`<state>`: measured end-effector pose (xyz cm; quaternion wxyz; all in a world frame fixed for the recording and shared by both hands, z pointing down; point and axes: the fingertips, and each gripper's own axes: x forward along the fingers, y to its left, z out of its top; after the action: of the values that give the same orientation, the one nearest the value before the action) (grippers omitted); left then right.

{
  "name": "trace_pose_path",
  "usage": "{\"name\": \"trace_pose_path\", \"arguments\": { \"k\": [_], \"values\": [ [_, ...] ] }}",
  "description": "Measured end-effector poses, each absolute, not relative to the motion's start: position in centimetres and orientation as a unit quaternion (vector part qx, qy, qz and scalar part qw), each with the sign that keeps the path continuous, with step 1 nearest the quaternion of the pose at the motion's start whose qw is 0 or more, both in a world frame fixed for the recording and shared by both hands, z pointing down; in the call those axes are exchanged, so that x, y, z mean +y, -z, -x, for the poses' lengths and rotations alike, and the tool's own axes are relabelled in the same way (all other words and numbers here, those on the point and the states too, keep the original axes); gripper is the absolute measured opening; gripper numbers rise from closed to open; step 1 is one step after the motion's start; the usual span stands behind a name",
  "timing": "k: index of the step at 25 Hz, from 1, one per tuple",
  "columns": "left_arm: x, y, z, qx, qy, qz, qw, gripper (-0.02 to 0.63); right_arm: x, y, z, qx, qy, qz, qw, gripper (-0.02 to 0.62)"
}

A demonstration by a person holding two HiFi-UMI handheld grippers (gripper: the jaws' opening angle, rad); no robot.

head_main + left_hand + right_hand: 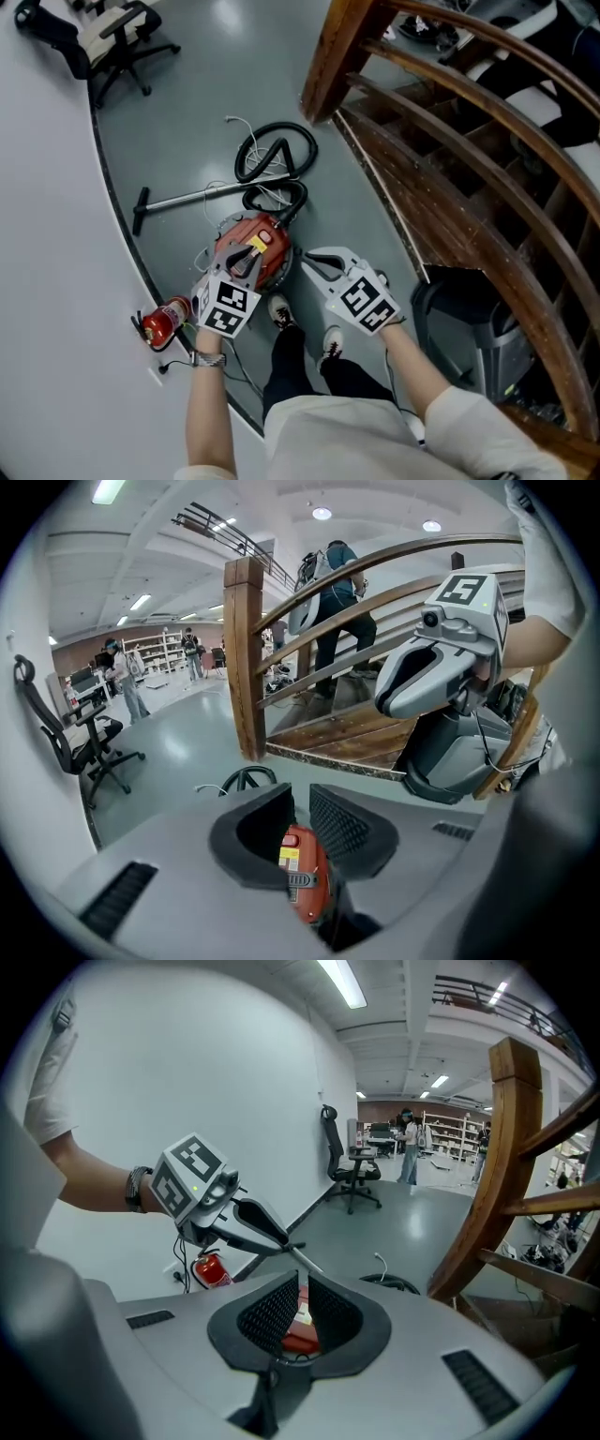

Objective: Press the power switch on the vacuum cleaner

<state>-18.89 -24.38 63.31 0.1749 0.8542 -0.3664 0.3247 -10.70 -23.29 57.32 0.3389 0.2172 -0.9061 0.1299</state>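
This is a large open-plan office or lab hall. A wooden staircase (450,141) with curved handrails rises from a glossy grey floor (202,66). Across the floor from the staircase, a black office chair (103,37) stands by a curving white wall (47,234). Far beyond the staircase, shelving (155,653) lines the back (people (127,682) stand near it). Strip lights (342,983) run along the ceiling above the staircase. A red fire extinguisher (164,321) sits at the wall's foot opposite the staircase.

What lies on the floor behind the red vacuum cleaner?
A coiled black hose and a metal wand lie there. The left gripper covers the near part of the vacuum cleaner.
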Motion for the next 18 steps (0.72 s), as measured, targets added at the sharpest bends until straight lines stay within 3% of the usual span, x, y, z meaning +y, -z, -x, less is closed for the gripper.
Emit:
{"name": "trace_pose_path", "arguments": {
  "k": [18],
  "values": [
    [-24.6, -72.0, 17.9, -0.314, -0.367, -0.848, 0.217, 0.094, -24.6, -63.2, 9.4, -0.886, -0.184, -0.247, 0.346, 0.034]
  ]
}}
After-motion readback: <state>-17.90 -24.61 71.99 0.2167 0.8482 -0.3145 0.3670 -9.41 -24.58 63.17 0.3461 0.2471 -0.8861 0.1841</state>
